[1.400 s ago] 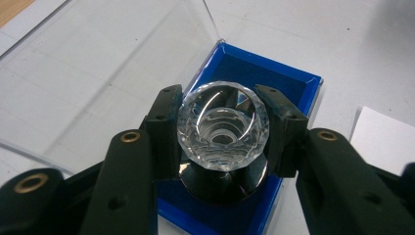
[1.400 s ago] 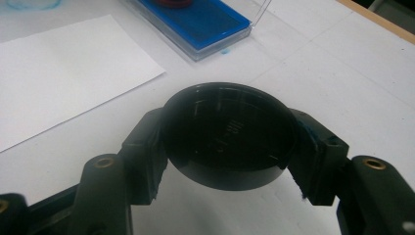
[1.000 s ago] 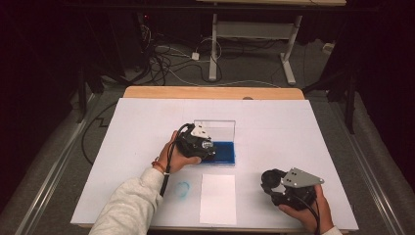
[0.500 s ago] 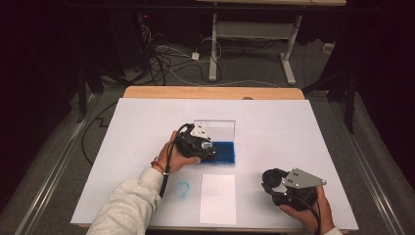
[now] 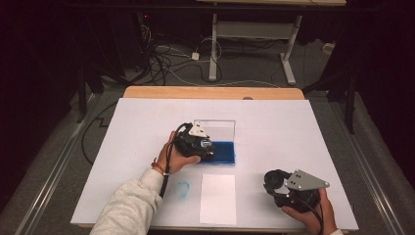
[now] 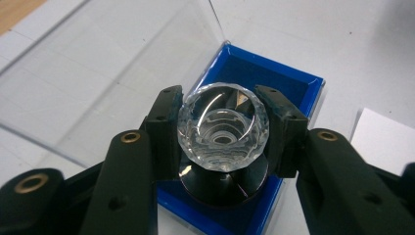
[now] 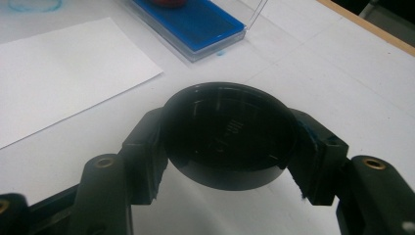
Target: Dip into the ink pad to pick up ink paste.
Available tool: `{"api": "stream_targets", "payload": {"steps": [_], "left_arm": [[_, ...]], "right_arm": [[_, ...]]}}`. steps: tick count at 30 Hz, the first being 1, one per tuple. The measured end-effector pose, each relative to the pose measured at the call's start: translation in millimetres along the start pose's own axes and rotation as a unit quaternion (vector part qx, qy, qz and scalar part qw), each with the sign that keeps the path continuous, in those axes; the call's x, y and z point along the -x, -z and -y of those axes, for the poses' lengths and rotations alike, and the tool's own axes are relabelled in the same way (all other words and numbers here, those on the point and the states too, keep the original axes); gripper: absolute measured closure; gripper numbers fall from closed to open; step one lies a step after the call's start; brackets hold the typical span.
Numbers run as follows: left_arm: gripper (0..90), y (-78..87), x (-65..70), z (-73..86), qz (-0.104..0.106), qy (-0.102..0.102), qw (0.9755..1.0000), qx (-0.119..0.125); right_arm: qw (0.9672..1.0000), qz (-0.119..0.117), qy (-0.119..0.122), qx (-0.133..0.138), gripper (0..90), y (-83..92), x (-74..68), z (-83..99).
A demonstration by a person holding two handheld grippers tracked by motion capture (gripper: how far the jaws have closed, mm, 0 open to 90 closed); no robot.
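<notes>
On the white-covered bench (image 5: 274, 122), the left hand-held gripper (image 5: 195, 143) sits near the centre in the high view, over the blue tray (image 5: 224, 152) of an open box whose clear lid (image 5: 220, 129) stands upright along the tray's 12 o'clock edge. In the left gripper view its two jaws pinch a faceted clear knob (image 6: 223, 127) from both sides; beneath the knob is a round black base (image 6: 222, 183), which hangs over the blue tray's inside, and whether it touches the tray cannot be told.

The right hand-held gripper (image 5: 288, 186) is held at about 4 o'clock from the tray, well apart from it, near the bench's front edge. In the right gripper view its jaws press on either side of a round black cap (image 7: 229, 134), shallow and glossy, held above the bench.

A white sheet of paper (image 5: 218, 198) lies just at 6 o'clock of the tray. A faint blue ring mark (image 5: 182, 189) shows on the bench at 9 o'clock of the sheet, beside the left forearm's pale sleeve (image 5: 129, 208).
</notes>
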State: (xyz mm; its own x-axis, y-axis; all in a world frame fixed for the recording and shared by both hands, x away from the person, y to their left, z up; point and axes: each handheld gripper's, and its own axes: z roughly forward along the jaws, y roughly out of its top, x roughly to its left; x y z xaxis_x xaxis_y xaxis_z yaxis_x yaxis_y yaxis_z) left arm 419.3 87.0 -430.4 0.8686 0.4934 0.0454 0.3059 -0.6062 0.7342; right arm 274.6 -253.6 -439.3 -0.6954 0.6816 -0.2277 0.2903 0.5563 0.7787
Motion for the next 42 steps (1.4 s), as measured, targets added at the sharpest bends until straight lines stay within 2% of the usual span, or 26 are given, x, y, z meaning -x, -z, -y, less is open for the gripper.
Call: {"api": "stream_targets", "payload": {"steps": [6, 14, 22, 33, 42], "left_arm": [[54.6, 19.7, 1.9, -0.1, -0.003, 0.002, 0.9996, 0.029], [54.7, 42.7, 0.4, 0.3, -0.006, 0.007, 0.9987, 0.05], [54.6, 53.1, 3.6, 0.5, -0.008, 0.0, 0.9982, 0.06], [54.6, 78.7, 9.3, 6.7, -0.005, -0.012, 0.9967, 0.081], [54.6, 95.2, 22.2, 12.7, -0.007, -0.026, 0.9958, 0.088]], "right_arm": [[1.0, 0.001, 0.002, 0.003, 38.4, 1.4, -0.2, -0.3], [1.0, 0.003, -0.002, 0.008, 38.4, 3.3, 1.4, 0.6], [1.0, 0.002, -0.003, 0.009, 38.4, 3.2, 2.7, 0.9], [0.9999, -0.001, -0.008, 0.013, 38.4, 2.5, 5.1, -0.1], [0.9999, 0.0, -0.008, 0.012, 38.4, 2.3, 5.1, -0.1]]}}
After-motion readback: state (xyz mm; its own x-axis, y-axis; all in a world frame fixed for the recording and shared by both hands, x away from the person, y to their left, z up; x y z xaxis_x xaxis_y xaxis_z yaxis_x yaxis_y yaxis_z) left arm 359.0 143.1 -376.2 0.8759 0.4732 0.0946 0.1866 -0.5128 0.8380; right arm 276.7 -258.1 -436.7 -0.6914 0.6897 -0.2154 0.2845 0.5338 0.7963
